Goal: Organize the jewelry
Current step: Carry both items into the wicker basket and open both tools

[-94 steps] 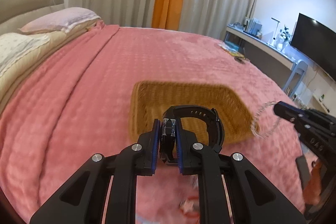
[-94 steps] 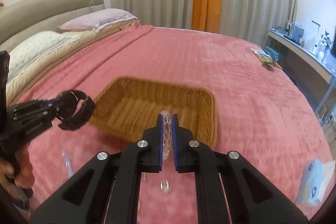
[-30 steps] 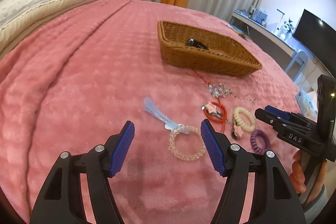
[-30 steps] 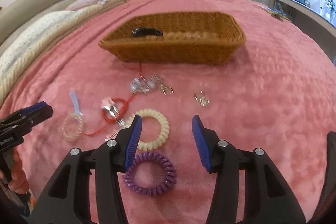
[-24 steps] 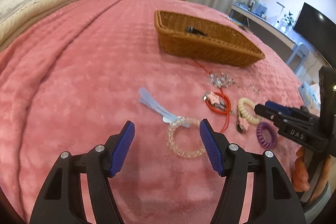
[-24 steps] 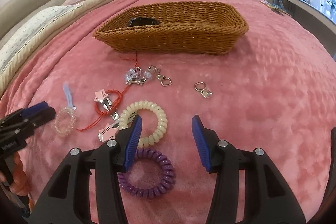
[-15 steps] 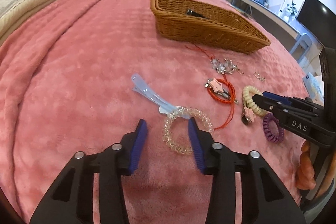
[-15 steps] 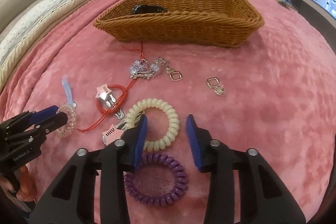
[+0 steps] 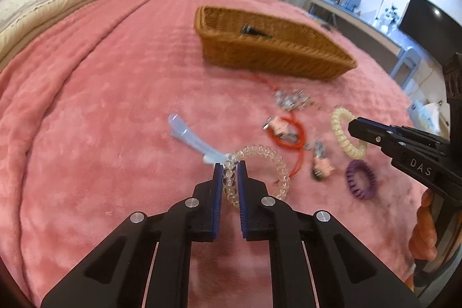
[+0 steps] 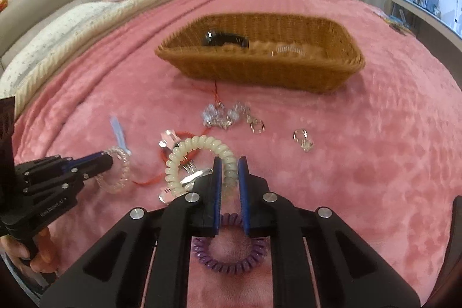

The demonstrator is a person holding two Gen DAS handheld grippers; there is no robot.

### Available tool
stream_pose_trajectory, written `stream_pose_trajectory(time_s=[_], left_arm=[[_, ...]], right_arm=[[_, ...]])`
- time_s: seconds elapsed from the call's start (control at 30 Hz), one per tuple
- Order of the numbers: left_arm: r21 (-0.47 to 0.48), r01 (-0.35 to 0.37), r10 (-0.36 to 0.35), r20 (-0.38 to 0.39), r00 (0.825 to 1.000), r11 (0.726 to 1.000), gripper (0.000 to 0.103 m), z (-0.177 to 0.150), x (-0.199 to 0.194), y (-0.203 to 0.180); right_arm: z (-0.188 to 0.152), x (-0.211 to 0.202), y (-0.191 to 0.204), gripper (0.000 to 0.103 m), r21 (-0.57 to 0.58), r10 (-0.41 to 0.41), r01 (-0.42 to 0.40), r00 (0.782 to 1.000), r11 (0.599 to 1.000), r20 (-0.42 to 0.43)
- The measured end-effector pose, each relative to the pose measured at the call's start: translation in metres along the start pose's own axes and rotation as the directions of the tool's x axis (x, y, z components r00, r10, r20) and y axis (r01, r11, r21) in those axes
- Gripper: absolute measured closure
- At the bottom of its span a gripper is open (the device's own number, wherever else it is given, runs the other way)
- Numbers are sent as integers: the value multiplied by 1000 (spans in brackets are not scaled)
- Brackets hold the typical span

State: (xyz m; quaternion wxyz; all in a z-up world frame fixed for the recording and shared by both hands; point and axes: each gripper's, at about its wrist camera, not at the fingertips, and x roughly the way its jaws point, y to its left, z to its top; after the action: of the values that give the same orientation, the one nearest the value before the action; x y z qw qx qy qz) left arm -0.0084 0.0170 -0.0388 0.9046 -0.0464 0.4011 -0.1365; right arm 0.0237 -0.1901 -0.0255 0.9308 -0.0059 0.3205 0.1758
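Observation:
My left gripper (image 9: 230, 167) is shut on a clear spiral bracelet (image 9: 268, 158) lying on the pink bedspread; it also shows in the right wrist view (image 10: 118, 163). My right gripper (image 10: 230, 163) is shut on a cream spiral hair tie (image 10: 199, 146), seen in the left wrist view too (image 9: 343, 134). A purple spiral tie (image 10: 228, 253) lies under the right gripper. A wicker basket (image 10: 332, 71) stands farther back and holds a black watch (image 10: 222, 40) and a clear bracelet (image 10: 288, 49).
A blue hair clip (image 9: 190, 139), a red cord with pink star clips (image 9: 284, 132), crystal charms (image 10: 222, 114) and small metal clasps (image 10: 303, 139) lie between the grippers and the basket. Pillows are far left; a desk and TV (image 9: 427, 22) are at right.
Both grippers were open half a second ago. The left has closed on the clear bracelet and the right on the cream hair tie. Earlier the watch and a bracelet went into the basket.

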Motion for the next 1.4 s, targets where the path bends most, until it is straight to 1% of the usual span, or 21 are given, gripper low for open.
stream_pose_trajectory(time_s=[0.1, 0.17, 0.2, 0.3, 0.37, 0.43, 0.5, 0.57, 0.67, 0.77, 0.93, 1.0, 1.07, 1.17, 1.2, 1.37, 1.4], left_arm=[[14, 13, -14, 55, 998, 1000, 95, 10, -14, -8], [30, 21, -24, 103, 994, 999, 95, 23, -26, -14], [41, 23, -28, 135, 990, 999, 95, 34, -33, -19], [64, 38, -50, 189, 981, 997, 95, 60, -41, -28], [90, 31, -52, 233, 971, 995, 95, 85, -43, -37], [103, 24, -51, 263, 963, 994, 95, 106, -41, -43], [109, 32, -62, 283, 957, 994, 95, 130, -33, -48], [112, 30, -62, 291, 955, 993, 95, 147, -26, -51], [99, -6, -23, 291, 956, 995, 94, 172, -5, -55], [92, -7, -19, 270, 963, 996, 94, 187, 16, -57], [107, -21, -1, 200, 980, 994, 94, 196, 65, -65], [108, -23, 3, 175, 985, 994, 94, 197, 81, -63], [104, -22, 6, 145, 989, 994, 94, 196, 98, -62], [105, -42, 30, 118, 993, 994, 94, 193, 114, -61], [106, -35, 23, 109, 994, 994, 94, 192, 118, -61], [117, -22, 12, 86, 996, 993, 93, 190, 123, -62], [120, -19, 9, 85, 996, 993, 91, 190, 123, -62]], right_arm=[[12, -17, -2, 94, 4, -4, 4, 999, 1000, 47], [24, -28, -4, 94, 4, -17, 17, 996, 1000, 86], [33, -34, -6, 94, 5, -24, 24, 994, 1000, 108], [59, -42, -13, 94, 5, -55, 54, 987, 999, 150], [80, -41, -21, 94, 15, -93, 91, 981, 996, 170], [95, -38, -30, 94, 29, -107, 104, 979, 994, 176], [112, -27, -41, 94, 42, -130, 125, 977, 991, 170], [129, -9, -51, 94, 49, -172, 166, 974, 985, 150], [143, 17, -63, 94, 60, -181, 176, 978, 983, 106], [152, 46, -71, 94, 66, -185, 182, 981, 981, 55], [163, 88, -77, 94, 57, -207, 207, 978, 977, -17], [164, 103, -78, 94, 53, -198, 201, 979, 978, -50], [163, 114, -77, 94, 36, -215, 218, 974, 975, -69], [160, 125, -78, 94, 37, -212, 217, 972, 976, -98], [159, 127, -79, 94, 40, -210, 215, 972, 976, -103], [155, 124, -86, 93, 69, -179, 188, 977, 980, -111], [156, 122, -88, 93, 74, -173, 181, 979, 981, -107]])
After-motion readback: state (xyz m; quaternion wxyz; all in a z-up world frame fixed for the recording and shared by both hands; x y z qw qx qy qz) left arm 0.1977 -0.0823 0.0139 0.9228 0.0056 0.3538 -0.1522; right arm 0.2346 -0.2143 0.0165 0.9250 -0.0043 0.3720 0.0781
